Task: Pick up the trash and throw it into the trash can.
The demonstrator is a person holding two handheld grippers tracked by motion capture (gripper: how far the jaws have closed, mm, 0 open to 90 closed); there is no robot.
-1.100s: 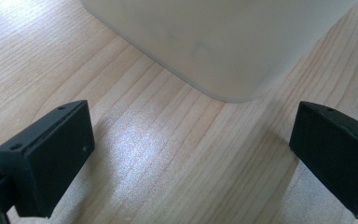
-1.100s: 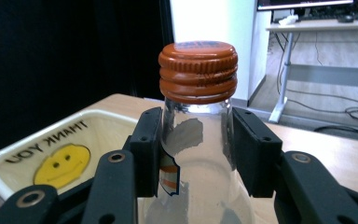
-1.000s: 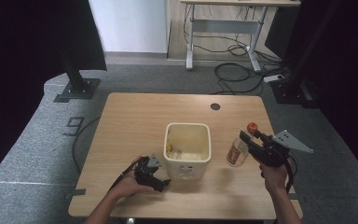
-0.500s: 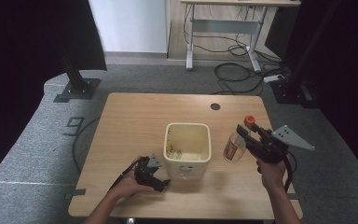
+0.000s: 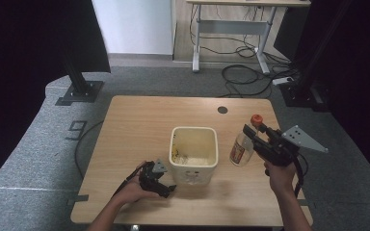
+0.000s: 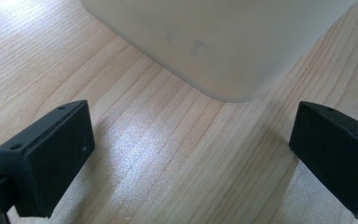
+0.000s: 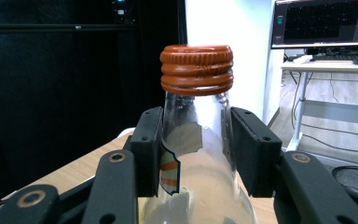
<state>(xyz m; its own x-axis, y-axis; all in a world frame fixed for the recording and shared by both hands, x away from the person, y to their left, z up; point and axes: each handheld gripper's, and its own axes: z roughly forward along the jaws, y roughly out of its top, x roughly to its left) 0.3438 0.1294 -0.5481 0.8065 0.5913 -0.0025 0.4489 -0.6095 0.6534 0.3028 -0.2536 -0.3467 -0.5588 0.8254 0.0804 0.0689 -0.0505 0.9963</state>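
A: Right gripper [image 5: 252,136], status?

B: Clamped on the clear bottle [image 5: 241,148], jaws pressing the glass just under the orange cap [image 5: 257,119]. In the right gripper view the two black pads sit tight against either side of the neck [image 7: 196,116], and the torn label [image 7: 177,161] shows between them.

A: Bottle position?

B: High view puts it to the right of the cream bin [image 5: 194,152], near it and apart from it, tilted with the cap leaning away from the person. I cannot tell whether its base touches the wooden table [image 5: 139,125].

A: Left gripper [image 5: 166,185]?

B: Jaws spread wide, nothing between them. It sits low at the table, held in the left hand [image 5: 132,190], just beside the bin's front left corner. Left gripper view shows the bin's pale wall [image 6: 223,42] ahead of the jaws and bare wood grain in the gap.

A: Bin contents?

B: Some small scraps at the bottom, too small to identify.
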